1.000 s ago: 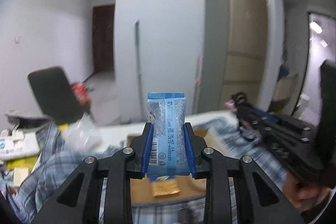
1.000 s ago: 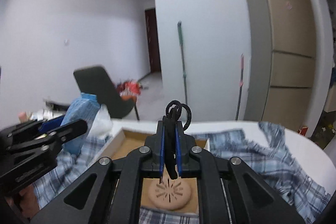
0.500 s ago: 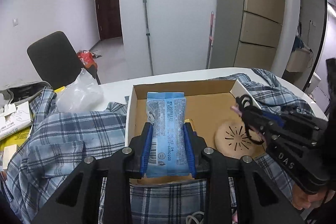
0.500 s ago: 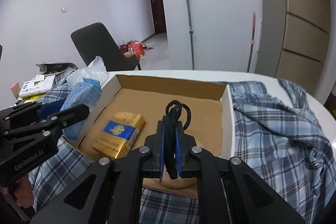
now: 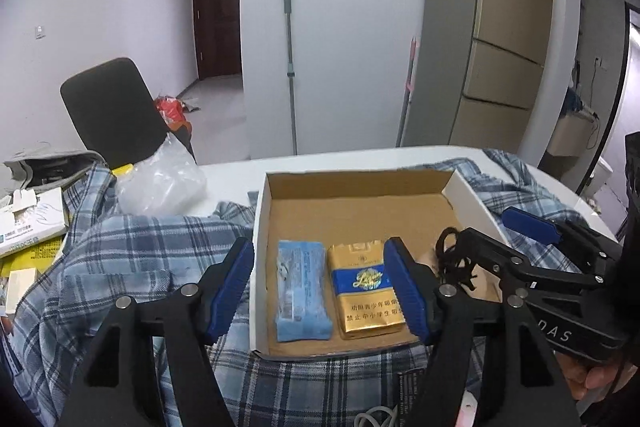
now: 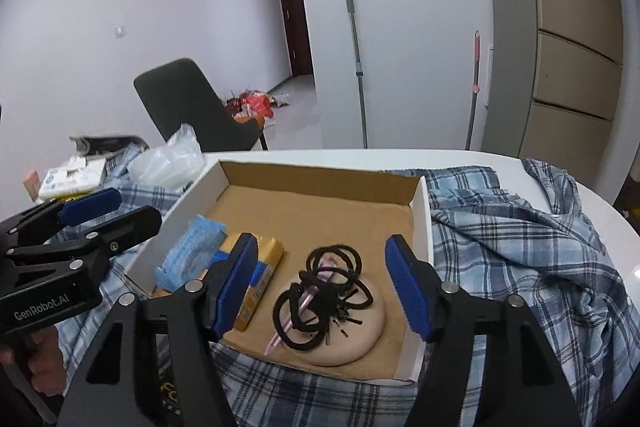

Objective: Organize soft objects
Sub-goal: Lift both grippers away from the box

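An open cardboard box (image 5: 468,195) (image 6: 422,211) lies on a plaid shirt. My left gripper (image 5: 318,267) (image 6: 136,207) hovers over the box's left side with its jaws opening. The blue tissue pack (image 5: 302,291) (image 6: 188,255) lies free on the box floor below them, beside a yellow cigarette pack (image 5: 366,291) (image 6: 264,267). My right gripper (image 6: 322,255) (image 5: 484,227) is over the right side, jaws opening, with nothing pressed between the pads. A bunch of black hair ties (image 6: 320,291) rests on a round beige pad (image 6: 360,339) beneath it.
The blue plaid shirt (image 6: 512,251) (image 5: 120,259) spreads over the white table around the box. A clear plastic bag (image 5: 160,179) and paper boxes (image 5: 28,223) lie at the left. A dark chair (image 5: 112,111), a mop and a tall cabinet stand behind.
Both grippers sank toward the box and then opened. The tissue pack left the left jaws and now lies in the box; the hair ties dropped from the right jaws onto the beige pad.
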Demonstrator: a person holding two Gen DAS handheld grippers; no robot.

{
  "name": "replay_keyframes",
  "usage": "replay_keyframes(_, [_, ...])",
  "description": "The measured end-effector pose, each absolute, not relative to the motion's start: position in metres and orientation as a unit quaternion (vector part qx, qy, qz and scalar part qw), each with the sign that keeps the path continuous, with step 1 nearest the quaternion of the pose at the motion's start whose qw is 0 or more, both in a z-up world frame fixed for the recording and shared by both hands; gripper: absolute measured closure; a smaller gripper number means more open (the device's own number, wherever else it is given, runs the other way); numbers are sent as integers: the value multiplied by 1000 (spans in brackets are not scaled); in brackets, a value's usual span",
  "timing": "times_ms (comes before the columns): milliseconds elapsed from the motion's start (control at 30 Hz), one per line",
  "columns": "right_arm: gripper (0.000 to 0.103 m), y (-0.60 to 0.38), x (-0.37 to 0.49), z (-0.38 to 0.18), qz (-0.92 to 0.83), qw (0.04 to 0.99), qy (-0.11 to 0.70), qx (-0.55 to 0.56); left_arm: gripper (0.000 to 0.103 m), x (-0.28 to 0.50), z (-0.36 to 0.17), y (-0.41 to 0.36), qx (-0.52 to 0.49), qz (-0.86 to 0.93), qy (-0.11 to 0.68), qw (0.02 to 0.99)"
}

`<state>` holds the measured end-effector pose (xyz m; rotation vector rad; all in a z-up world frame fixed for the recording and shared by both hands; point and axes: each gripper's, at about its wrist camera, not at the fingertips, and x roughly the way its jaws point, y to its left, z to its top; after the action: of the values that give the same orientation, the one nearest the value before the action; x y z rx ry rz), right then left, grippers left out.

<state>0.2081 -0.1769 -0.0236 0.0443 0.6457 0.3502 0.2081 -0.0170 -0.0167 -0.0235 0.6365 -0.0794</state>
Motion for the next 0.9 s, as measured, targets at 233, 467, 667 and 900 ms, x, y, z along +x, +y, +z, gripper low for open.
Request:
replay_keyframes(233, [38,-184,191,23,178,944,274,44,34,189,27,-10,-29,-43,262,964])
replay_keyframes(467, [38,-190,139,76,191,957,214,31,34,131,86,-18,-14,-53,200,978])
replay_keyframes(667, [38,-197,88,98,201,963,175,31,34,73,108,-17,-12,-61,152,986])
replay_keyframes(900, [38,-200,37,91,204,967,154,21,34,16,101,-16,-14,-72,136,988])
